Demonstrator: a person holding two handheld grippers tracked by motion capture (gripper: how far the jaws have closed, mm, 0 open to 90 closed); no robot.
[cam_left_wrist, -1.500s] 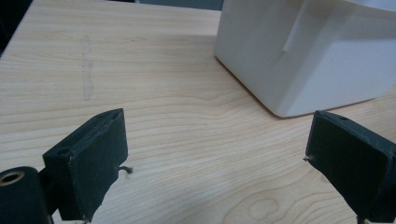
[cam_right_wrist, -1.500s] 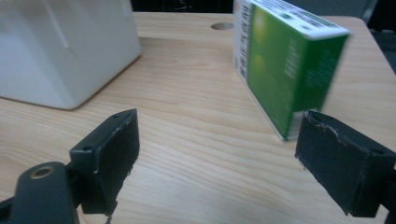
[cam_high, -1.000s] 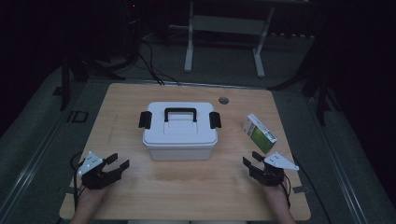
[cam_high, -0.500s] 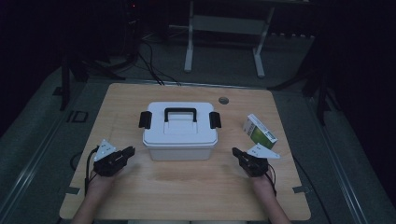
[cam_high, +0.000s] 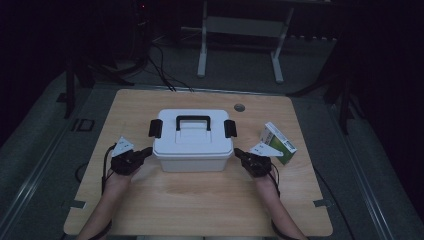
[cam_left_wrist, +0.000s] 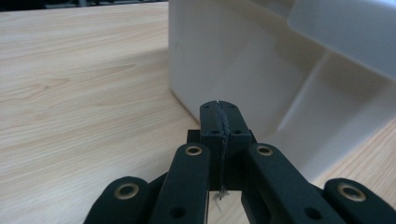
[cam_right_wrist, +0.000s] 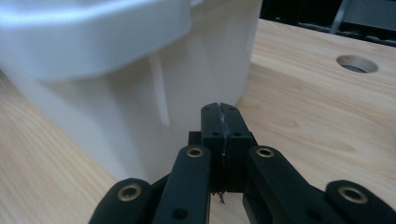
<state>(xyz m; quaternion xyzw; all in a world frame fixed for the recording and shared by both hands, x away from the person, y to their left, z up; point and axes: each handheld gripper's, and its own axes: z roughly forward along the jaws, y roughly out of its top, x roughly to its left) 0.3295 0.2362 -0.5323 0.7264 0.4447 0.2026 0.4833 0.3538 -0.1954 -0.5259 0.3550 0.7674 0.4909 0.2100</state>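
A white lidded box with a black handle and a black latch on each end stands in the middle of the wooden table. My left gripper points at the box's lower left side; its jaws have just closed to shut, with nothing between them. In the left gripper view the shut tips sit close to the box wall. My right gripper points at the box's lower right side. In the right gripper view its shut, empty tips are near the wall.
A green and white carton lies on the table right of the box, just behind my right hand. A round cable hole is in the tabletop behind the box. Beyond the table are a dark floor, cables and a stand's legs.
Both grippers have moved inward and forward from near the table's front corners to the box's two sides. Their jaws, open a second ago, are now shut.
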